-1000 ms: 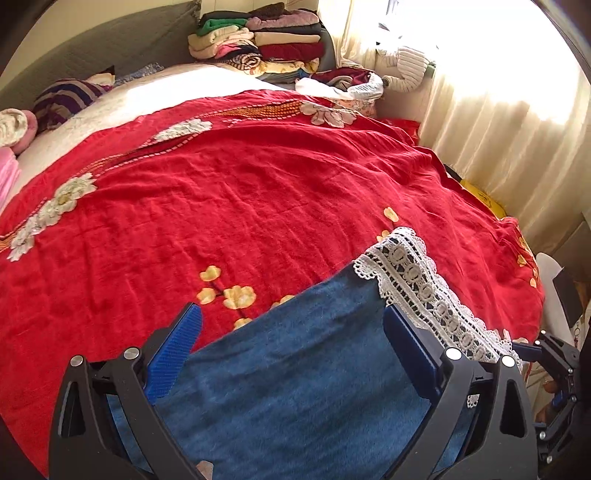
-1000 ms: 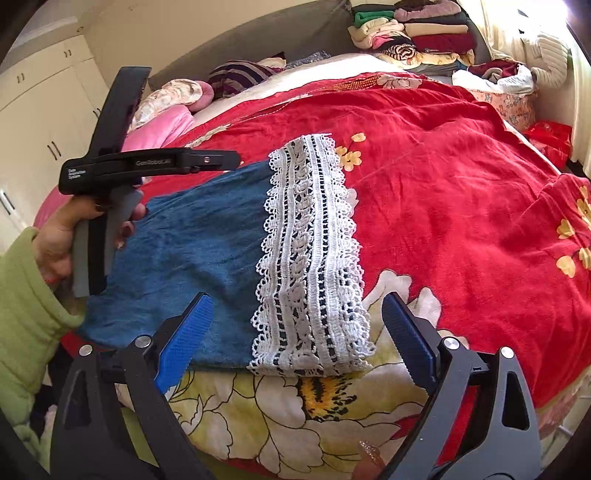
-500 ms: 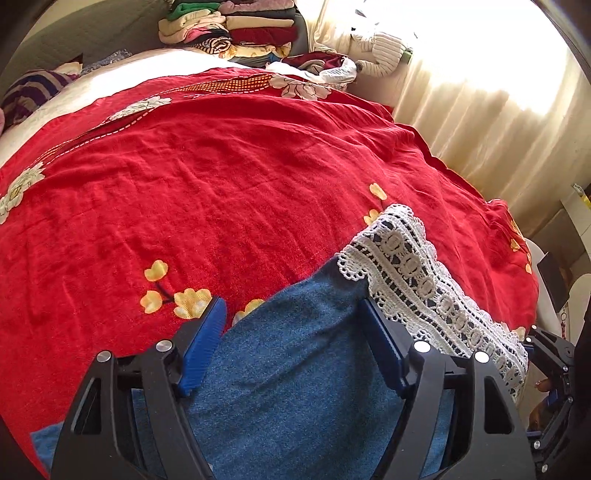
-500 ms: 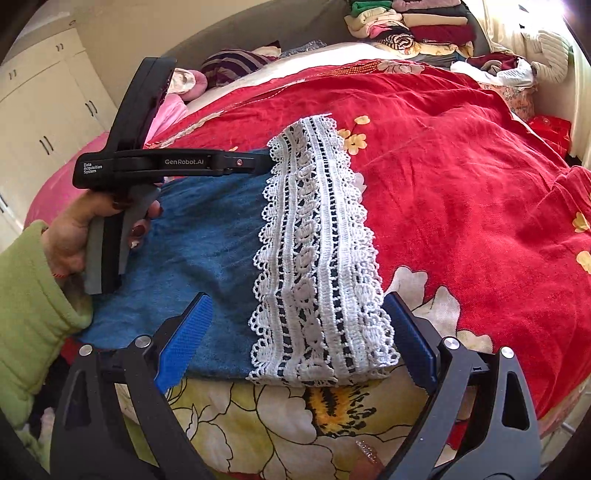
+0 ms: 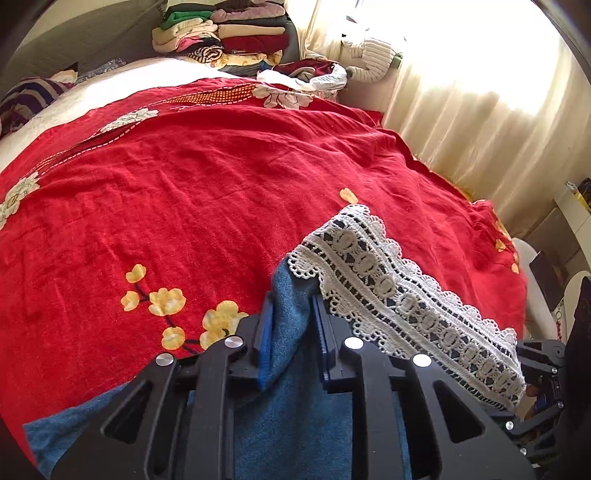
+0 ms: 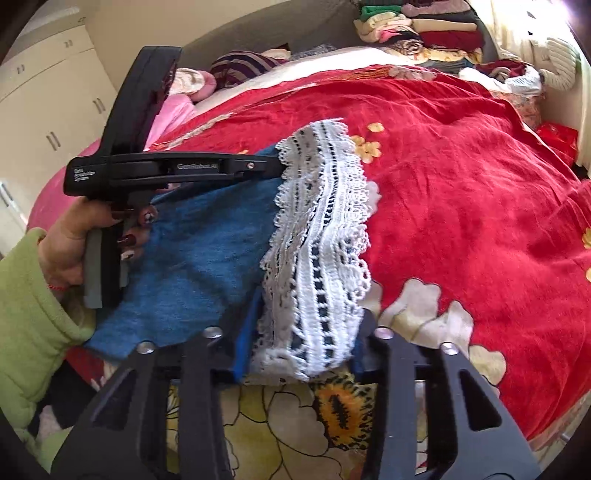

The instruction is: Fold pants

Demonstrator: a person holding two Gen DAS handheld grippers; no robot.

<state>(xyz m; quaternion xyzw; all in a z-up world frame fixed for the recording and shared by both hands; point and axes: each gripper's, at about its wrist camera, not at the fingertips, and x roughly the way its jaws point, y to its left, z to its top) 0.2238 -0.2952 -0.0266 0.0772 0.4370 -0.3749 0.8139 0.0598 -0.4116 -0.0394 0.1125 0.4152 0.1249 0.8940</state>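
**Bedroom, pants on the bed**

Red flowered blanket (image 5: 192, 192) covered the bed; folded clothes (image 5: 221, 33) stacked at its head, curtain (image 5: 480, 122) beside, cupboards (image 6: 48, 103) opposite. Blue pants (image 6: 199, 251) with lace hem (image 6: 325, 229) lay at the near edge. Left gripper (image 5: 291, 328) had just closed on the denim; right gripper (image 6: 301, 336) had just closed on bunched lace. Waistband cut off; the hem corner was probably lifted, hard to judge.
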